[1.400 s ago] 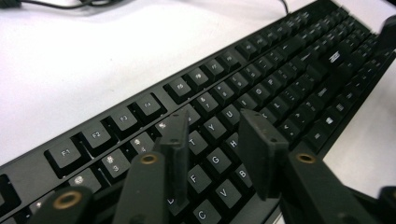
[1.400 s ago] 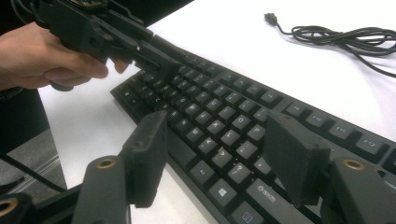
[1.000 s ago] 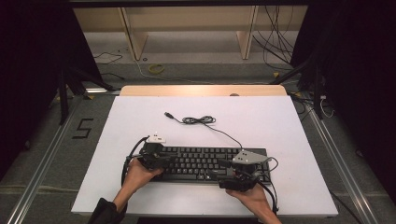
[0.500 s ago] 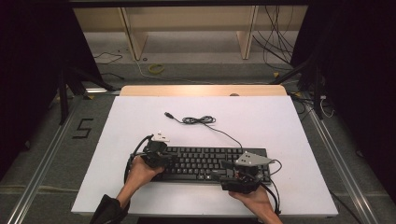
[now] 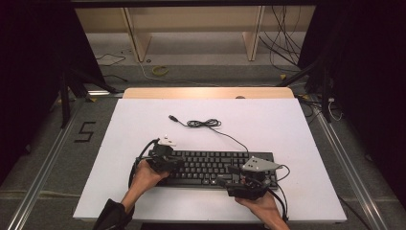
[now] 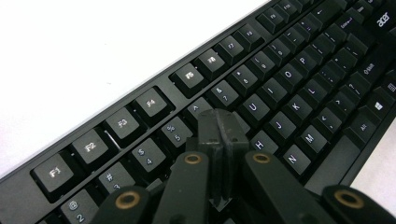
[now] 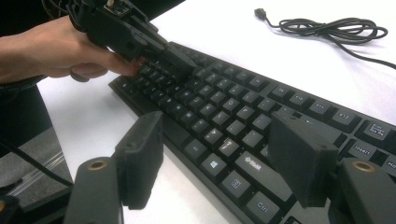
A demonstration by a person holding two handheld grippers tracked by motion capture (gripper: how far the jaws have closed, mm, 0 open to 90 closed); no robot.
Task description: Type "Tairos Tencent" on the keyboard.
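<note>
keyboard [image 5: 210, 167] on table [image 5: 287, 124]; left gripper [image 6: 218, 128] closed on keys

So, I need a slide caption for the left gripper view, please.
Shut hand-held gripper poised over the black keyboard, its closed tips above the number and letter rows.

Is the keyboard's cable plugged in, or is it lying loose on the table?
Loose: the cable lies coiled on the white table, its plug free.
</note>
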